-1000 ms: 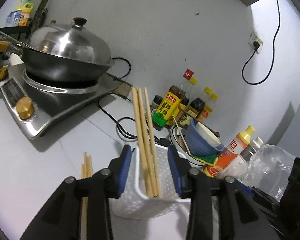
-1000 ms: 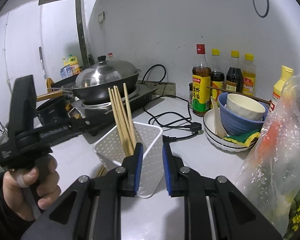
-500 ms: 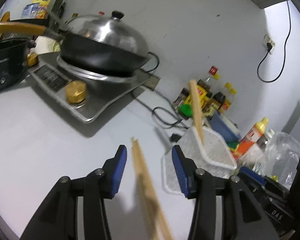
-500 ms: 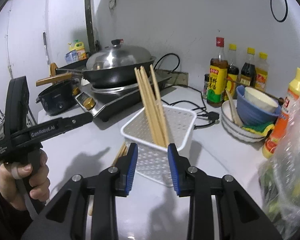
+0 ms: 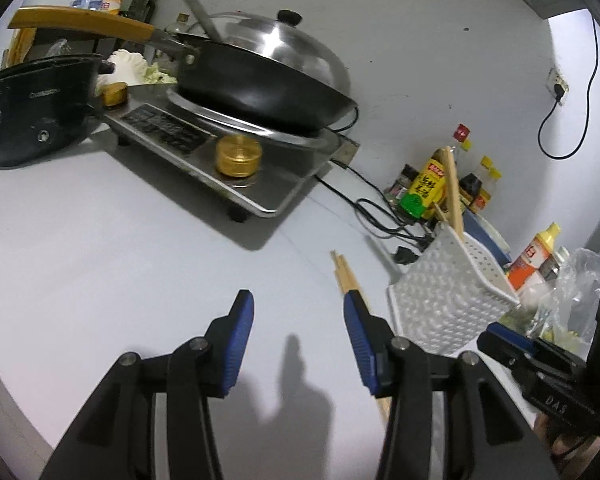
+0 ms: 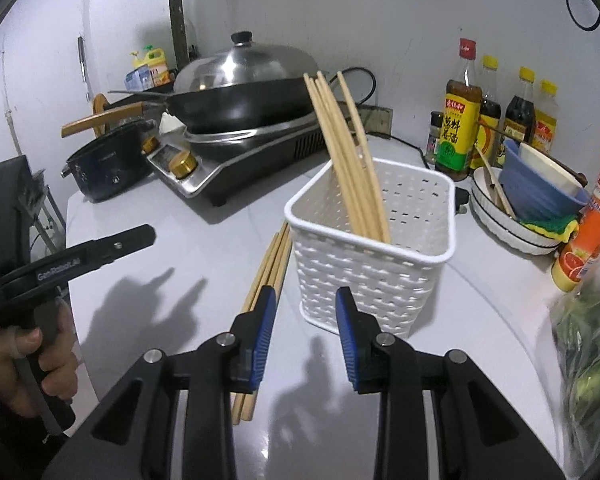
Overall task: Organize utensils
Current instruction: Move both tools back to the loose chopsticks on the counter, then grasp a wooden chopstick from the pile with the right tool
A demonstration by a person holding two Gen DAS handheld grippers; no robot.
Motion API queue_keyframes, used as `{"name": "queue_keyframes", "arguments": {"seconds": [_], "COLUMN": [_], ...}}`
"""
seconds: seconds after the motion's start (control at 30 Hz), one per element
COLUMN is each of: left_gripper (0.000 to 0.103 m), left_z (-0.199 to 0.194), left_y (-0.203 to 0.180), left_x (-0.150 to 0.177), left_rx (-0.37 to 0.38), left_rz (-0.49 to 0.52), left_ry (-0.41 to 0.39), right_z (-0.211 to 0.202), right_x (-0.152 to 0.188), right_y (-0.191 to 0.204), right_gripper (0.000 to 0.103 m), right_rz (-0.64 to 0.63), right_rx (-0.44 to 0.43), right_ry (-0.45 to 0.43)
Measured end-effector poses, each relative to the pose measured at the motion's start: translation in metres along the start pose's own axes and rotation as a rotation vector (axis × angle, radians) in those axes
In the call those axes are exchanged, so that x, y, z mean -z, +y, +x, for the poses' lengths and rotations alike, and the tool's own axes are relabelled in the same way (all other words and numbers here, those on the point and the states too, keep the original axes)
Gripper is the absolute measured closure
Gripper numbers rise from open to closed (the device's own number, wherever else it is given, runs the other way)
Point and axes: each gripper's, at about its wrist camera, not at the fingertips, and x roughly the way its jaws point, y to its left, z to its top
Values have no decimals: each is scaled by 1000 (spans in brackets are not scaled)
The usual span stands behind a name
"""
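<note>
A white perforated basket [image 6: 374,256] stands on the white counter and holds several wooden chopsticks [image 6: 348,152] leaning up and left. It also shows in the left wrist view [image 5: 448,292]. More loose chopsticks [image 6: 270,262] lie flat on the counter just left of the basket, and show in the left wrist view [image 5: 346,274] by my right finger. My left gripper [image 5: 298,320] is open and empty, low over the counter left of the basket. My right gripper [image 6: 304,310] is open and empty, just in front of the basket's near corner.
A covered wok [image 6: 236,92] sits on a steel cooktop [image 6: 224,168] at the back left, with a black cooker [image 6: 108,164] beside it. Sauce bottles [image 6: 462,120], stacked bowls [image 6: 528,200], an orange bottle [image 6: 592,232] and a bag of greens [image 6: 588,344] crowd the right. A cable [image 5: 380,216] lies behind the basket.
Both grippers have pulled back from the basket and opened wider. The left gripper swung left, so the basket now sits at its right and the loose chopsticks lie by its right finger.
</note>
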Motion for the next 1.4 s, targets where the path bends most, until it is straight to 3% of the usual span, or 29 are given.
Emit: {"name": "queue_keyframes", "arguments": {"seconds": [0.63, 1.03, 1.4], "left_gripper": [56, 56, 52], "left_z": [-9, 0, 4], "left_y": [57, 77, 76], "left_x": [5, 0, 4], "left_rx": [-73, -54, -19], "left_rz": [-37, -87, -114], "left_ry": [9, 26, 50], "right_z": [49, 90, 113], "right_x": [10, 4, -4], "right_y": [4, 18, 33], "right_gripper": [74, 90, 91], "right_rz": [55, 59, 34], "right_rx": [56, 62, 73], "right_ry": [113, 172, 200]}}
